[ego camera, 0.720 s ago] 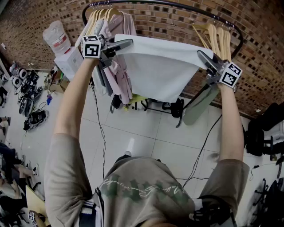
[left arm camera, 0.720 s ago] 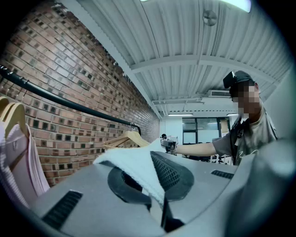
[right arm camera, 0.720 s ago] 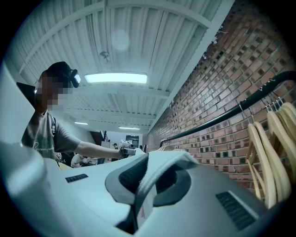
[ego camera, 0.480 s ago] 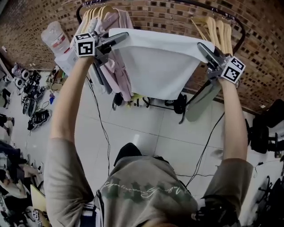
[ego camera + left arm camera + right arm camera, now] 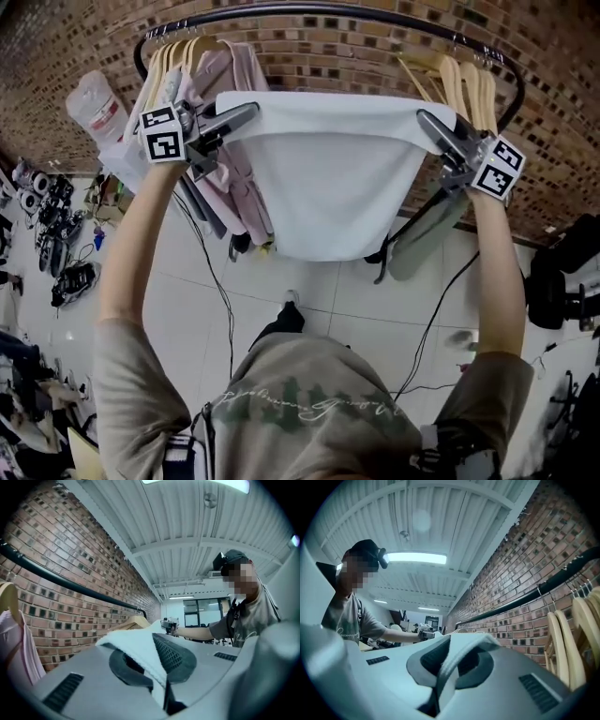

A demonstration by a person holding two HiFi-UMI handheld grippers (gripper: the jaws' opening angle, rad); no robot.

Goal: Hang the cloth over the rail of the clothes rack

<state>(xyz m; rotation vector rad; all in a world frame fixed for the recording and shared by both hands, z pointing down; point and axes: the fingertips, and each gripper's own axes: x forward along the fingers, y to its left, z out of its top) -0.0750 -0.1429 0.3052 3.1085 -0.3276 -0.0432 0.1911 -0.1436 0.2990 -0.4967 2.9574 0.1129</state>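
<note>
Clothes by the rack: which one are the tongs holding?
The white cloth, pinched at its top corners by the left tongs and the right tongs. The pink clothes hang on hangers from the rail.

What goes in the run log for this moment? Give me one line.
left gripper: shut on cloth corner | right gripper: shut on cloth corner | cloth: spread between them, not over rail | hang: not yet done

The black rail (image 5: 319, 9) of the clothes rack carries a bunch of wooden hangers (image 5: 161, 64) at its left end, some with pink clothes (image 5: 239, 150) on them, and a bunch of bare hangers (image 5: 467, 82) at its right end. Below is a floor (image 5: 319, 286) of pale tiles, where thin black cables (image 5: 223, 300) lie (another runs at the right side). Some small dark things (image 5: 70, 277) lie at the left edge.
</note>
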